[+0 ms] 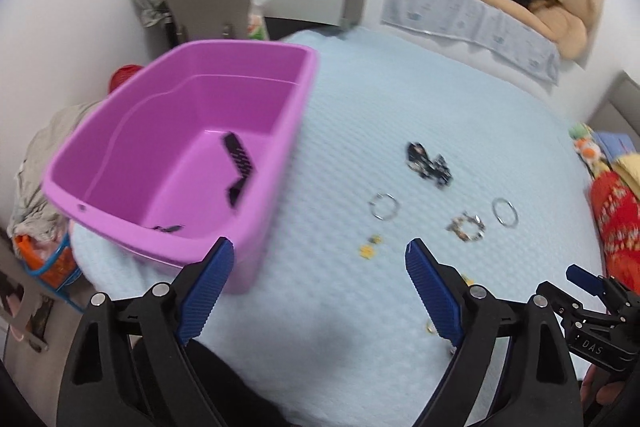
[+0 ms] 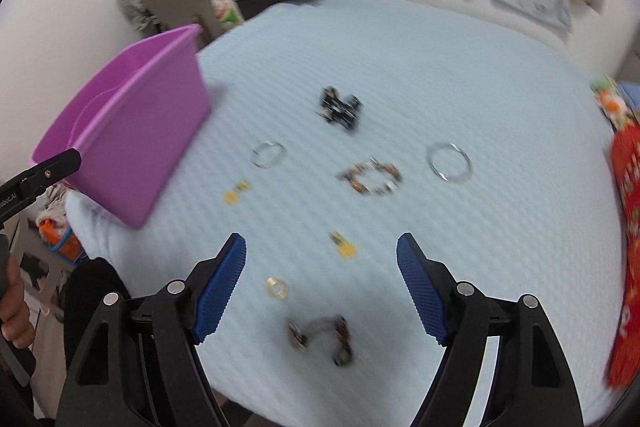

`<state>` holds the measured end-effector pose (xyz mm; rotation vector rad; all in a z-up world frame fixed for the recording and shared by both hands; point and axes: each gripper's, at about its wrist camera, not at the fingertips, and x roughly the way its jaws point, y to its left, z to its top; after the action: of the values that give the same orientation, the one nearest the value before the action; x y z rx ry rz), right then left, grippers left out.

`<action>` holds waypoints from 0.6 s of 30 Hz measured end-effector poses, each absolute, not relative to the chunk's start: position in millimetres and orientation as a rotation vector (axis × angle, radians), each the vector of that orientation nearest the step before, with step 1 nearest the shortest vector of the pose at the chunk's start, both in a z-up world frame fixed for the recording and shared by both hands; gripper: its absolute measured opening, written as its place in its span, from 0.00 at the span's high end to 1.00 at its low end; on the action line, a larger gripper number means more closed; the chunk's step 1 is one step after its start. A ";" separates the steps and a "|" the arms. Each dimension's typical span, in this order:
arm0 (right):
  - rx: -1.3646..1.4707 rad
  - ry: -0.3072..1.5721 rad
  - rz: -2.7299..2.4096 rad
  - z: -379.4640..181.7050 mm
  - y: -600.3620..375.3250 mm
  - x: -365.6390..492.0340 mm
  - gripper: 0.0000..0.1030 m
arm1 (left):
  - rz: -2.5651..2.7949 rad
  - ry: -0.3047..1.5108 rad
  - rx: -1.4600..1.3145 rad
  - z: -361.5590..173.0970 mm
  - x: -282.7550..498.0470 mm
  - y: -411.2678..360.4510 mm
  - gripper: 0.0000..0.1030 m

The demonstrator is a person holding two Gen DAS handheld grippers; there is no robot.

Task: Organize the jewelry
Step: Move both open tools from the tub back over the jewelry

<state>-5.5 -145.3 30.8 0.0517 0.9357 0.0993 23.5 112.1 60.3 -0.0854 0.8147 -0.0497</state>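
Both claws were found released, jaws spread wide and holding nothing, above a pale blue quilted bed cover (image 2: 400,59).

The left claw (image 1: 320,267) hung over the near edge of the bed, its left finger beside the near right corner of a pink rectangular plastic tub (image 1: 248,131). The tub sat at 10 o'clock in the left wrist view and contained a black perforated strap (image 1: 239,163) on its floor and a smaller dark piece (image 1: 168,228) near its front wall.

The right claw (image 2: 322,269) hovered over loose jewelry lying on the cover. Between its fingers lay a small gold ring (image 2: 277,287); just nearer the camera lay a dark beaded bracelet (image 2: 322,339), blurred. A yellow earring (image 2: 343,245) lay at 12 o'clock, close to the fingertips. Farther out were a second yellow earring (image 2: 236,191) at 11 o'clock, a thin silver hoop (image 2: 269,154) beyond it, a brown and silver beaded bracelet (image 2: 372,177) at centre, and a larger silver hoop (image 2: 449,162) at 1 o'clock. A black clustered ornament (image 2: 341,110) lay farthest, at 12 o'clock. All pieces lay apart from one another and outside the tub.
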 end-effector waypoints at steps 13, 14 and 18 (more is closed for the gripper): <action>0.143 0.995 0.006 -30.8 -175.2 -50.5 0.28 | -0.217 0.914 0.016 -8.2 13.3 49.8 0.16; 0.147 0.994 0.005 -36.7 -175.9 -52.5 0.28 | -0.230 0.919 0.027 -15.6 12.5 44.9 0.16; 0.156 0.998 -0.006 -56.2 -175.7 -56.5 0.28 | -0.262 0.944 0.073 -43.6 14.2 25.7 0.16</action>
<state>-56.5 -175.7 -56.2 0.1563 0.9982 -0.0061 14.2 25.7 -43.6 0.0727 0.9443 -0.2619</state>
